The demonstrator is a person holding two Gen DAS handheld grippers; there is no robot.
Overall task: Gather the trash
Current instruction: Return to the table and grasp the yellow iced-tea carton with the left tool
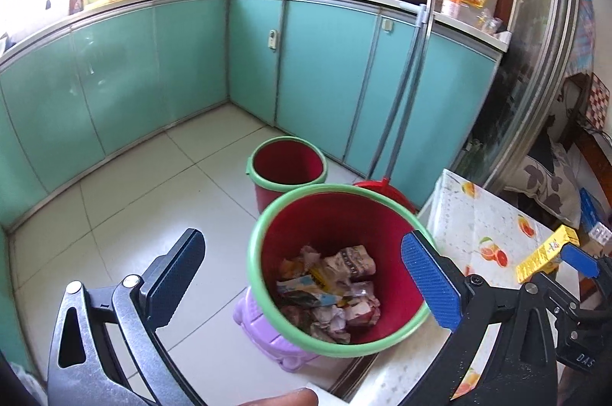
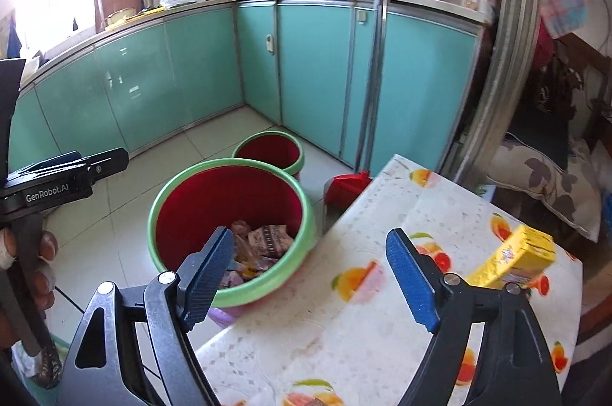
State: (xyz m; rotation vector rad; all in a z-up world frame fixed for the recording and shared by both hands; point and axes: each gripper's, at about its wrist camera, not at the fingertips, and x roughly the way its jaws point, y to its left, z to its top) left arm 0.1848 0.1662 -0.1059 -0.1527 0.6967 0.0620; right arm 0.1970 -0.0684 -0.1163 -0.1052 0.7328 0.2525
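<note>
Here both tools stand released, with nothing between their pads. The left gripper (image 1: 302,276) has its jaws spread wide above the near bin (image 1: 267,215), a round plastic pail with a red wall and a smooth green rim. That pail rests on a lilac plastic stool (image 1: 260,329) with rounded corners. The pads are flat blue plates with a fine ribbed texture, bolted to black metal arms.

The right gripper (image 2: 310,276) is just as wide, empty, one pad over the bin's rim and the other over the desk (image 2: 344,329). No earlier view is at hand, so only this open stance can be told.

The trash (image 1: 329,291) lies at the bottom of the near bin: crumpled paper, printed wrappers and torn foil packets in a loose heap. A yellow carton (image 2: 516,260), a glossy rectangular box, lies tilted on the desk to the right of the right gripper, not touched by either pad.

The desk carries a pale plastic cloth printed with orange fruit slices. A 2nd red pail (image 1: 287,165) with the same green rim stands farther back on the glossy white floor tiles, beside a red dustpan (image 2: 348,188) with a long metal handle leaning on teal glass-fronted cabinets (image 1: 114,77).
</note>
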